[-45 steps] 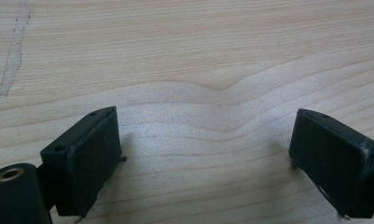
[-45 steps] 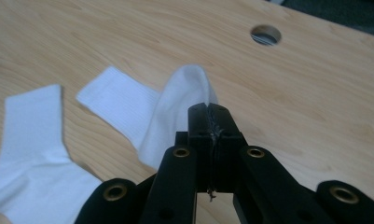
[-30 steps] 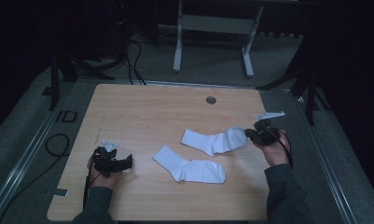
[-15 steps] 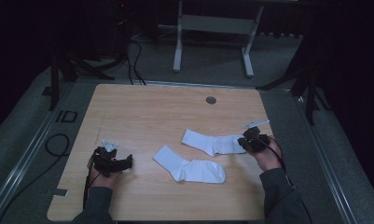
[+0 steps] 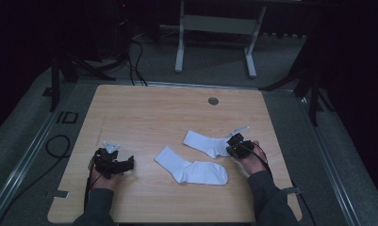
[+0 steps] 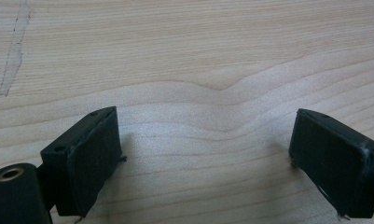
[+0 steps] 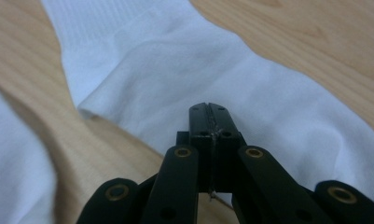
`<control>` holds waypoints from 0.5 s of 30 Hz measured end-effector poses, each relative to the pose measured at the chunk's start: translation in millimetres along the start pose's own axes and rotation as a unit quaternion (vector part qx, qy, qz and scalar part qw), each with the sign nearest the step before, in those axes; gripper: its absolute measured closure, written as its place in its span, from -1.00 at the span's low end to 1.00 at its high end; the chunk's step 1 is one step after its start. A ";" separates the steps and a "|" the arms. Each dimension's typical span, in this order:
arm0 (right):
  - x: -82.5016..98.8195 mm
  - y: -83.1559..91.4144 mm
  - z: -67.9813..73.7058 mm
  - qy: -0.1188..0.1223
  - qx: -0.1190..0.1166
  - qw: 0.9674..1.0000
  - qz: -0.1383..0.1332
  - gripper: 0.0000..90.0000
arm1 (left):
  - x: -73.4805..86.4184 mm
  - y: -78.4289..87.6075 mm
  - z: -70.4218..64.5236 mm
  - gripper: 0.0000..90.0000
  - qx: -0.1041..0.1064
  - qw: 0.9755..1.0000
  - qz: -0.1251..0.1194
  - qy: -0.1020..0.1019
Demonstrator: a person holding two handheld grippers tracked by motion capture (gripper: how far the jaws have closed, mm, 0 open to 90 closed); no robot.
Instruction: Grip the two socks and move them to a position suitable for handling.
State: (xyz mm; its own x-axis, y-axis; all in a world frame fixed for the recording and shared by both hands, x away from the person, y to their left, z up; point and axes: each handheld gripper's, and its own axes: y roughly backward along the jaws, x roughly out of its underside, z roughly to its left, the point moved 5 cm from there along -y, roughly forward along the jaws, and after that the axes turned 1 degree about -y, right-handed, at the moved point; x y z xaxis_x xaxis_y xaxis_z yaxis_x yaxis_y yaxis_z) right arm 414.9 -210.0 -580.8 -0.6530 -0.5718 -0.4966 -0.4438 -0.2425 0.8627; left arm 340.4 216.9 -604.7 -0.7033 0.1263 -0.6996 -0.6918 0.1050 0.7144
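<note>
In the right gripper view, the black right gripper is seen closed, pads together, over the white cotton sock, nothing gripped; the second white sock is seen in the high view; the left gripper is held wide open over the bare wooden table.

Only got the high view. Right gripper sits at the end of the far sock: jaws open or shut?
Observer: Shut. The right gripper view shows the right gripper with its pads pressed together and no cloth visible between them.
Operator: Where are the tips relative to the sock?
Observer: Over the white sock, which is wrinkled there. I cannot tell if they touch it.
Operator: Left one?
Observer: The left gripper is open, with bare table wood between its jaws.
</note>
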 end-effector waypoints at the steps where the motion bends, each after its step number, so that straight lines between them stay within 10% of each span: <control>1: 0.0 0.0 0.0 0.000 0.000 1.000 0.000 0.99 | 0.0 0.0 0.0 -0.80 0.000 1.000 0.000 0.000; 15: 32.2 17.7 13.6 -0.003 -0.009 1.000 -0.020 0.97 | 0.0 0.0 0.0 -0.80 0.000 1.000 0.000 0.000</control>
State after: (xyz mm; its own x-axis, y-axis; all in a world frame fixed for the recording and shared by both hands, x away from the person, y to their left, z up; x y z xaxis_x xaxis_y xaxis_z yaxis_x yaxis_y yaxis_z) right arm 377.7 -222.1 -582.8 -0.6386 -0.5576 -0.5304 -0.4578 -0.2787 0.8442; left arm 340.4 216.9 -604.8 -0.7029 0.1267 -0.7000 -0.6922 0.1050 0.7141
